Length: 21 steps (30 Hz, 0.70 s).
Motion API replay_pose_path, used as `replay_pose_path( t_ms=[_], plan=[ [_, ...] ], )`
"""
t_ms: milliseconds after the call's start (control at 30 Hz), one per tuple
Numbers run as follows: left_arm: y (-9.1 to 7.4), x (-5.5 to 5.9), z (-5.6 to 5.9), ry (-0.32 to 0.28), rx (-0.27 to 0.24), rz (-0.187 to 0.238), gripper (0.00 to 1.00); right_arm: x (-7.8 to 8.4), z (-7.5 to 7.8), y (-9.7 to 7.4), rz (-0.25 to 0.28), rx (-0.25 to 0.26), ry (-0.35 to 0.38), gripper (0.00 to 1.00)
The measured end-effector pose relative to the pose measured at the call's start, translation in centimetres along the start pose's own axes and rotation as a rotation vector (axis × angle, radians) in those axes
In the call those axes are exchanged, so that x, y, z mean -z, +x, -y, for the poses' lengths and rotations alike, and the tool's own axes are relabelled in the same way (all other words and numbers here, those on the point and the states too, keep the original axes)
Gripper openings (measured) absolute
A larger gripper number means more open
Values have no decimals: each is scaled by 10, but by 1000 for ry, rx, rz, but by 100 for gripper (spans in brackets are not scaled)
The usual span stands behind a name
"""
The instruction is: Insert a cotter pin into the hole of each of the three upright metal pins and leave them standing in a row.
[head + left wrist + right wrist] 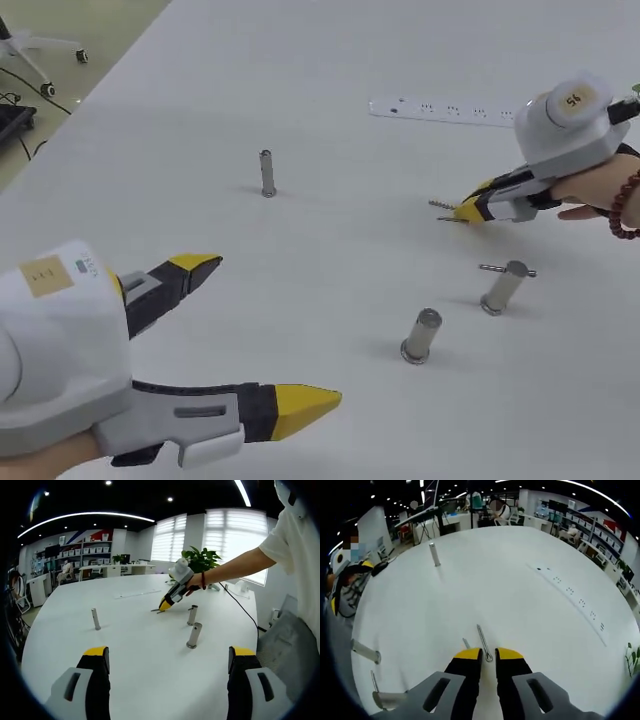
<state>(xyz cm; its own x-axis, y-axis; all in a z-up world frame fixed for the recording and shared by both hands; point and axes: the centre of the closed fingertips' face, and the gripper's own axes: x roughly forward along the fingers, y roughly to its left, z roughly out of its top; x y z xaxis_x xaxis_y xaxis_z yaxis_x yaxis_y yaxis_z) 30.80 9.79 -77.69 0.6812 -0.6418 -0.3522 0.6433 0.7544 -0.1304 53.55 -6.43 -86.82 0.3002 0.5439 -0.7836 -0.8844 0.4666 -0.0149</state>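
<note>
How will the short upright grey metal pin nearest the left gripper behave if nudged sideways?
That grey metal pin probably tips easily: it is tall against its small flanged base. Once down, its round shaft would likely roll on the smooth white table. It looks solid, so probably stiff and heavy for its size.

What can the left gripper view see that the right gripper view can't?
Left gripper view extras: a plant, bright windows and the arm holding the right gripper. Right gripper view extras: the socket holes of the strip, close up. Both share the white table, the three metal pins and the cotter pin in the right gripper's shut jaws.
</note>
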Motion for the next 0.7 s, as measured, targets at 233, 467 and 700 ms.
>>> replay_pose_path(
  t_ms=[233, 467, 700],
  plan=[
    [1, 0, -4, 0, -7, -5, 99, 1, -5, 1, -51, -14, -61, 9],
    [5, 3, -7, -4, -14, -21, 98, 0, -7, 1, -89, -21, -119, 5],
    [8, 2, -8, -1, -15, -28, 97, -3, -5, 1, -109, -15, -173, 3]
  ],
)
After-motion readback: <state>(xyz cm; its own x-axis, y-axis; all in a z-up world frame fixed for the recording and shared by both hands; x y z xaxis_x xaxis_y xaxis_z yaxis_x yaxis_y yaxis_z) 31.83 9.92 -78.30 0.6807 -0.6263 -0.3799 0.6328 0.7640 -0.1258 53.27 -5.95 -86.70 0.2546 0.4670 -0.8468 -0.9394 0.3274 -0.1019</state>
